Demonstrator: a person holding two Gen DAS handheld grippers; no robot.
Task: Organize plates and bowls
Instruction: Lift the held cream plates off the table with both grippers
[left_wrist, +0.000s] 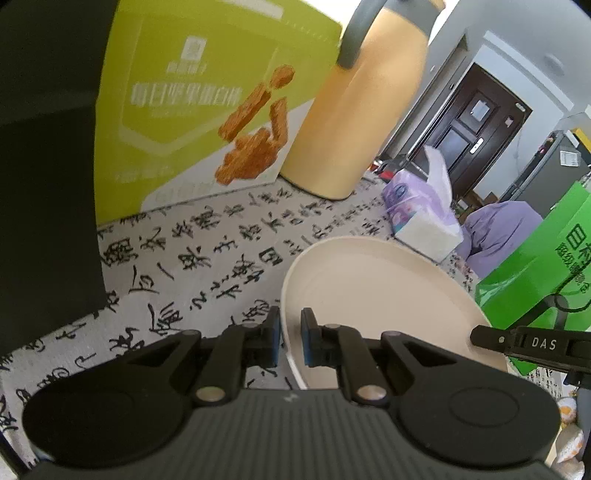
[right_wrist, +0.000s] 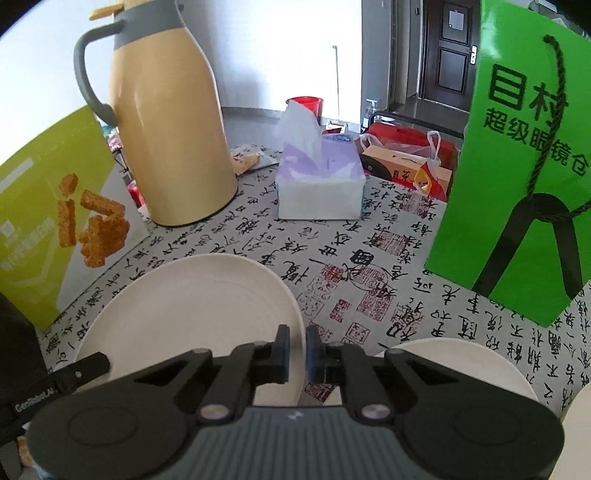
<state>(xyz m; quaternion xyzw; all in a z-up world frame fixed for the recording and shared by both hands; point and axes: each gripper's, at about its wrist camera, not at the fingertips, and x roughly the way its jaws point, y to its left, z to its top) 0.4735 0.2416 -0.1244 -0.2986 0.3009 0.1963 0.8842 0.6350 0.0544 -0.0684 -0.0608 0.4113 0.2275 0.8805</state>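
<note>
A cream plate (left_wrist: 376, 295) lies over the calligraphy tablecloth, and both grippers hold it by opposite rims. My left gripper (left_wrist: 290, 332) is shut on the plate's left rim, which passes between the blue pads. A finger (left_wrist: 495, 338) of the right gripper reaches the plate's right rim. In the right wrist view the same plate (right_wrist: 192, 306) is at lower left, with my right gripper (right_wrist: 297, 345) shut on its right edge. The left gripper's finger (right_wrist: 86, 369) shows at its far side. A second cream plate (right_wrist: 461, 363) rests on the cloth at lower right, partly hidden behind the gripper body.
A yellow thermos jug (right_wrist: 170, 140) and a lime snack box (right_wrist: 55, 221) stand behind the plate. A tissue box (right_wrist: 319, 184) is mid-table and a green paper bag (right_wrist: 517, 166) stands at right. A black object (left_wrist: 44, 184) blocks the left side.
</note>
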